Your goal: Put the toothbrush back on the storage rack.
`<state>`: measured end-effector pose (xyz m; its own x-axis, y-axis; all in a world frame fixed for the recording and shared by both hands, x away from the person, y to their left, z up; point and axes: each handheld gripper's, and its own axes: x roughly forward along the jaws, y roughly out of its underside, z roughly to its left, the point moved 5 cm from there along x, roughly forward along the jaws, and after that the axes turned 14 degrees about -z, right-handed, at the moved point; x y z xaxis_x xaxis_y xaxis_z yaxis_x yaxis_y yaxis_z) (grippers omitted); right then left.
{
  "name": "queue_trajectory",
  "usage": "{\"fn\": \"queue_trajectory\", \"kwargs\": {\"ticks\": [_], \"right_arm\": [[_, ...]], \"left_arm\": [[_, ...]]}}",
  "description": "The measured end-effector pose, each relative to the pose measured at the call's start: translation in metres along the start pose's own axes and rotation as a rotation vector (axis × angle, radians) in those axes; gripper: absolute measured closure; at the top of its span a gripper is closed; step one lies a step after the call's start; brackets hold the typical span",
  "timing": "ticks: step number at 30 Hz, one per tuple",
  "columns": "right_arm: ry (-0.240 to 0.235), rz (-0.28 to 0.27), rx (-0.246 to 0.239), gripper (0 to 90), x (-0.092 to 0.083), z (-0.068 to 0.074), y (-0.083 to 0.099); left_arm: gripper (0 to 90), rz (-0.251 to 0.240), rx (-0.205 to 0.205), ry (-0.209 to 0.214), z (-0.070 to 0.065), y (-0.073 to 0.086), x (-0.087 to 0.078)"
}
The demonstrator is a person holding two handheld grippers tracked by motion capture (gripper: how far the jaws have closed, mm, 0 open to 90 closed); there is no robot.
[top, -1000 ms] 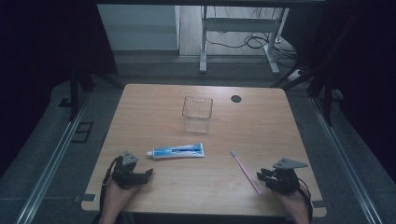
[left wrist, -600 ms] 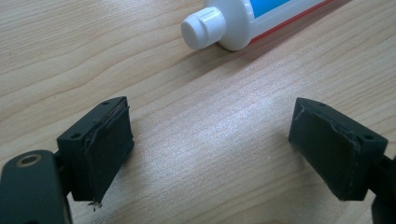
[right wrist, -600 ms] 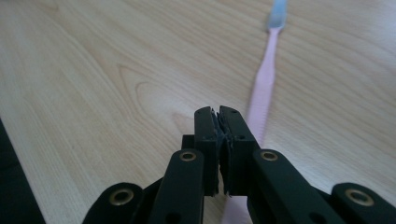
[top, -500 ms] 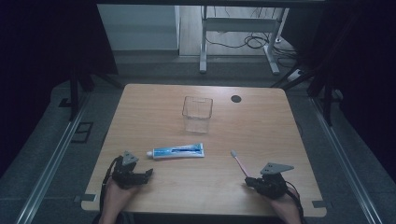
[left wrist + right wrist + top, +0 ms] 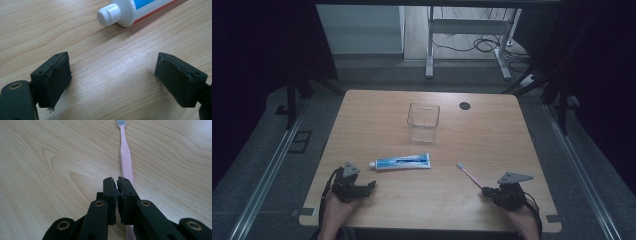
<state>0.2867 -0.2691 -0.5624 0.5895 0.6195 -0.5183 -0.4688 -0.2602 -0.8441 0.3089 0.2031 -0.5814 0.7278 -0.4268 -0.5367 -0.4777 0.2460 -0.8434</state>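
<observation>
Both grippers sat low on the near edge of the wooden table [image 5: 377, 115], and the clear plastic container [image 5: 423, 121] standing upright near the table's middle serves as the landmark. Well nearer the person than the container and off to the left, the left gripper [image 5: 360, 189] had its jaws spread wide with only bare wood between them, aimed toward the capped end of the toothpaste tube [image 5: 402, 161]. That tube lay flat just on the near side of the container, cap pointing left, presumably so a wide jaw could straddle it. In the left gripper view its white cap [image 5: 108, 14] sat beyond the pads, not touching them.

Near and to the right of the container, the right gripper [image 5: 498, 192] had its jaws pressed together. The pink toothbrush [image 5: 125, 152] ran away from them, bristle end farthest. Its handle passed under or beside the right-hand jaw, so whether the jaws gripped it or merely rested against it could not be told. The tube's far end was cut off in the left gripper view, and the small dark round spot [image 5: 464, 105] beyond the container was too small to identify.
</observation>
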Motion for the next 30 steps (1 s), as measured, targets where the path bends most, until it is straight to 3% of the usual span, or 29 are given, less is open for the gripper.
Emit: {"fn": "queue_trajectory", "kwargs": {"ticks": [13, 19, 30], "right_arm": [[0.005, 0.031, 0.001, 71.0, -0.005, -0.001, -0.013], [0.000, 0.099, -0.004, 68.2, -0.006, -0.005, -0.017], [0.003, 0.243, -0.079, 69.8, 0.008, -0.010, -0.028]], "left_arm": [[13.1, 0.000, 0.000, 0.000, 0.000, 0.000, 0.000], [13.2, 0.000, 0.000, 0.000, 0.000, 0.000, 0.000], [13.1, 0.000, -0.004, -0.001, 0.000, 0.000, 0.000]]}}
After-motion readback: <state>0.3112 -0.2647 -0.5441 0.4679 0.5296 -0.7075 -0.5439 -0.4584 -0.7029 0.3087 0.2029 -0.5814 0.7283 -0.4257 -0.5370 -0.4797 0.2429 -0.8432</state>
